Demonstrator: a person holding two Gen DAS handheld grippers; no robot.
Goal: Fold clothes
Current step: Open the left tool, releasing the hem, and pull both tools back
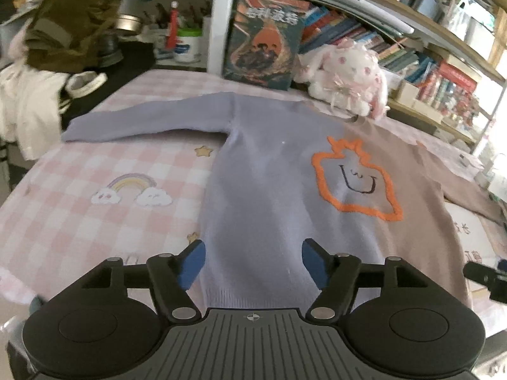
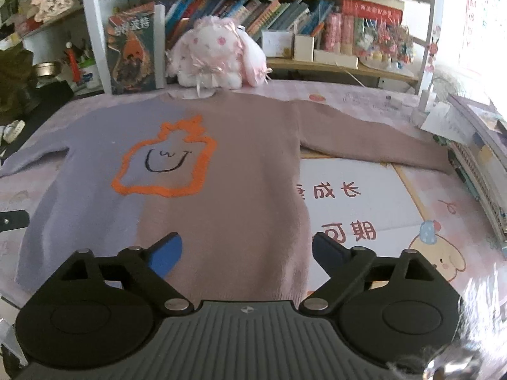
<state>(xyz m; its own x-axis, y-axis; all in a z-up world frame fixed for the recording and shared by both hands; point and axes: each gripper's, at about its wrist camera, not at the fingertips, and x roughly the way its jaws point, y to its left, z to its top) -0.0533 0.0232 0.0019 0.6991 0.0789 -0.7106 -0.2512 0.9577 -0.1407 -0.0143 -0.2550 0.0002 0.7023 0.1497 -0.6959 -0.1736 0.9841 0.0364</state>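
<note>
A two-tone sweater (image 1: 263,183), lilac on one half and pinkish-brown on the other, lies flat and spread face up on the table, both sleeves out. It has an orange outlined shape with a smiling face (image 1: 355,180) on the chest. It also shows in the right wrist view (image 2: 234,171). My left gripper (image 1: 253,264) is open and empty, hovering over the lilac hem. My right gripper (image 2: 245,255) is open and empty over the brown hem. The right gripper's edge shows in the left wrist view (image 1: 484,277).
The table has a pink checked cloth (image 1: 73,209). A white plush bunny (image 2: 212,53) and an upright book (image 2: 133,50) stand behind the collar. Bookshelves (image 2: 317,22) line the back. An olive garment (image 1: 69,25) and white clothes (image 1: 28,104) lie far left. Stacked notebooks (image 2: 481,164) sit right.
</note>
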